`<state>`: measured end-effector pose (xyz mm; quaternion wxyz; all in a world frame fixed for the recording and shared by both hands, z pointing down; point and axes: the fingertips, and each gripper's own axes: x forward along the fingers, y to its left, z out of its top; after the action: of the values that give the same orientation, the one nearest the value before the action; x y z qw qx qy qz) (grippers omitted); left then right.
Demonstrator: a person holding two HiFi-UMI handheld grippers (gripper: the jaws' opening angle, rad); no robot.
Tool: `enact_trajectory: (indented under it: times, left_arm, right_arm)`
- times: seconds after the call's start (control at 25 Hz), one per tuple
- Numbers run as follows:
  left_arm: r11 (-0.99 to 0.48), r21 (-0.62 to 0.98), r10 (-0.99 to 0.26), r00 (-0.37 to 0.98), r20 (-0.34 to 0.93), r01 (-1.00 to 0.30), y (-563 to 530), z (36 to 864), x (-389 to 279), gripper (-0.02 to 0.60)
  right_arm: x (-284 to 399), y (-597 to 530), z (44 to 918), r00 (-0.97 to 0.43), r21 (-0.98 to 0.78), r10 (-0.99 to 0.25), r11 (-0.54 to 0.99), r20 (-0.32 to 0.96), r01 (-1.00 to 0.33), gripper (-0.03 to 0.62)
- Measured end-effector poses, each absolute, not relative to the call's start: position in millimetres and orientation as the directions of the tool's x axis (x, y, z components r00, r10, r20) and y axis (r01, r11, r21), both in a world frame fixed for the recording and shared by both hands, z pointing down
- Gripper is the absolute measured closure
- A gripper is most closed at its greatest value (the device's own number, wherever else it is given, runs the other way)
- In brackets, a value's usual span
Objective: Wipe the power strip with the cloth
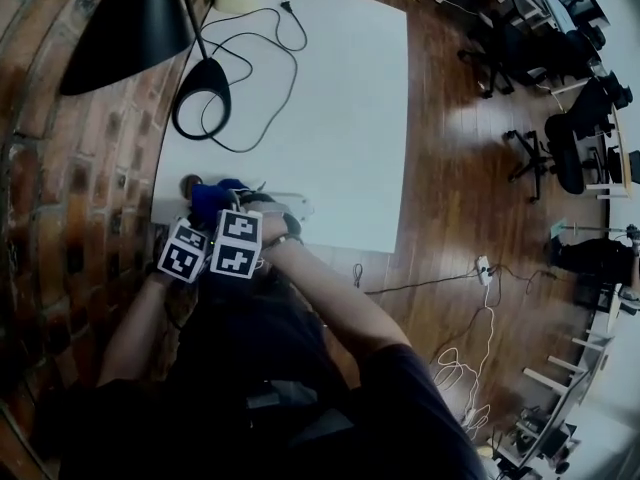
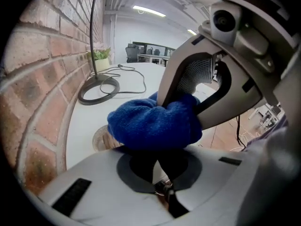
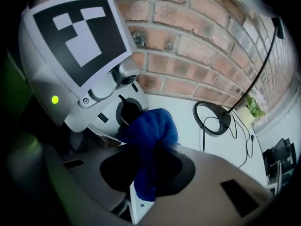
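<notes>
Fuzzy blue cloth [image 2: 150, 124], rough brick wall [image 2: 42, 79] — smooth matt white table [image 1: 340, 118].

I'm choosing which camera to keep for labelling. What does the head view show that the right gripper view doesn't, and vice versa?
Only the head view: the person's forearms, the wooden floor and a white cable lying on it.
Only the right gripper view: the right hand-held gripper with its jaws closed on the blue cloth, and a lit green indicator light.
Both: the cloth, the lamp's ring base, the brick wall and the white table.
</notes>
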<state>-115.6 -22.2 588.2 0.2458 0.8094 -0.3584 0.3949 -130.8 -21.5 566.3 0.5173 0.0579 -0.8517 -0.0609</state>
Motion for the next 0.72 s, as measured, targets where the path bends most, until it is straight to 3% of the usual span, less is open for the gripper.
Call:
enact_trajectory:
  times: [0.32, 0.48, 0.72]
  left_arm:
    - [-0.571, 0.181, -0.379, 0.453, 0.807, -0.801, -23.0, 587.6, -119.0, 0.588]
    - [-0.556, 0.167, -0.377, 0.426, 0.822, -0.814, -25.4, 590.9, -121.0, 0.588]
    - [-0.414, 0.202, -0.403, 0.378, 0.834, -0.888, -45.8, 578.2, -136.1, 0.588]
  right_arm:
    - [-134.1, -28.2, 561.6, -0.537, -0.007, -0.129, 0.970, 0.834, -0.245, 0.526]
    - [-129.7, -29.8, 563.3, -0.555, 0.002, -0.154, 0.964, 0.817, -0.265, 0.522]
    - [-118.4, -34.2, 558.6, -0.617, -0.132, -0.129, 0.924, 0.776, -0.360, 0.523]
